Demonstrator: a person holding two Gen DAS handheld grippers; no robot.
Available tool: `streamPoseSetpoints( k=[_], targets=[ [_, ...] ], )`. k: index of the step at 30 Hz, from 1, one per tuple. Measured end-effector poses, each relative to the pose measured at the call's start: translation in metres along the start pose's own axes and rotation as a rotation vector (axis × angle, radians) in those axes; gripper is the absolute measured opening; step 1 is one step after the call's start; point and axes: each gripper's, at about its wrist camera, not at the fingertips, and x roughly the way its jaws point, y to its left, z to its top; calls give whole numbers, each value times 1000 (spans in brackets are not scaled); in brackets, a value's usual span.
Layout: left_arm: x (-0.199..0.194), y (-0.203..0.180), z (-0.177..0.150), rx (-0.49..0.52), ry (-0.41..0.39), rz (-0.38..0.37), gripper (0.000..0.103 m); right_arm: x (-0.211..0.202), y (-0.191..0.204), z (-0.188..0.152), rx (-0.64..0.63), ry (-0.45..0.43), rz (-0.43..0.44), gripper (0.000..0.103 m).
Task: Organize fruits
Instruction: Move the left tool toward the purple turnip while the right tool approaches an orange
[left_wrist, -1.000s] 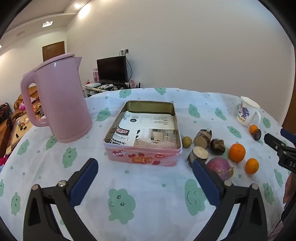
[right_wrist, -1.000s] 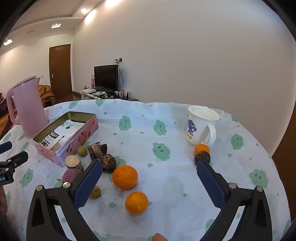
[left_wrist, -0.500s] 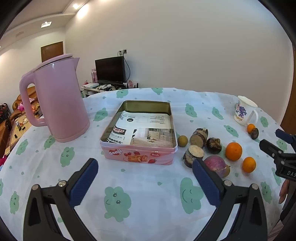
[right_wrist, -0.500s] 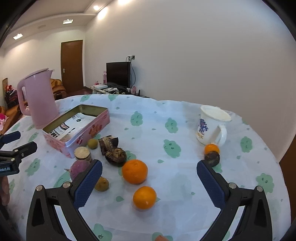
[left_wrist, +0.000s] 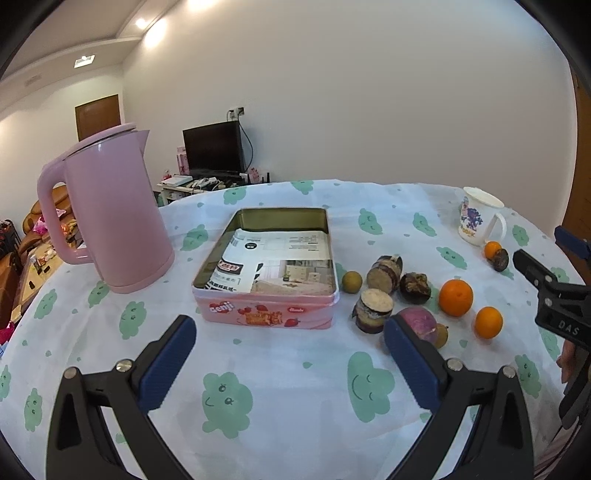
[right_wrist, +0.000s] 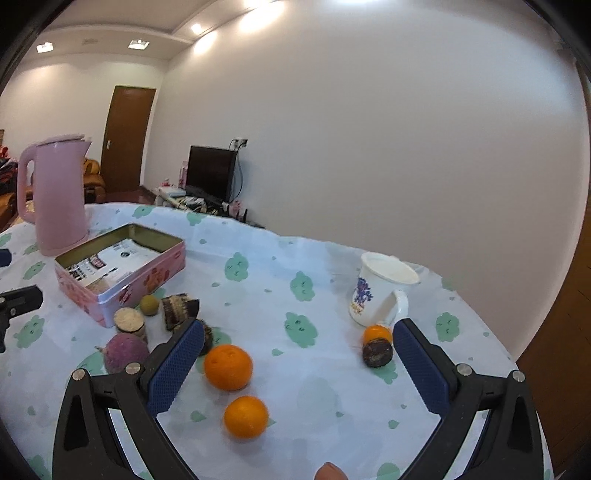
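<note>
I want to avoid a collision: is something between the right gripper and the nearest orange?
Nothing visible. The right gripper is open above bare tablecloth, and the nearest orange lies just ahead between its fingers.

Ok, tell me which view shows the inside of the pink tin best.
The left wrist view: it looks straight into the pink tin, showing printed paper lining its floor. The right wrist view catches it obliquely at the left, its near wall hiding part of the inside.

Bare cloth between my left jaws up to the pink tin (left_wrist: 266, 314); kettle (left_wrist: 110, 218) blocks beyond-left. Two oranges (right_wrist: 229, 367) sit between my right jaws; mug (right_wrist: 376, 295) beyond
</note>
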Motion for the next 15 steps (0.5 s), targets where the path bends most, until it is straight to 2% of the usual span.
streamPoseSetpoints(
  k=[7,15],
  targets=[
    [-3,-8,-2,11,0,-14,103,-1,-2,-5,1,-6,-12,102],
    [-5,-14,-4,11,-2,-39,103,-4,-11,-11,52,20,37,102]
  ],
)
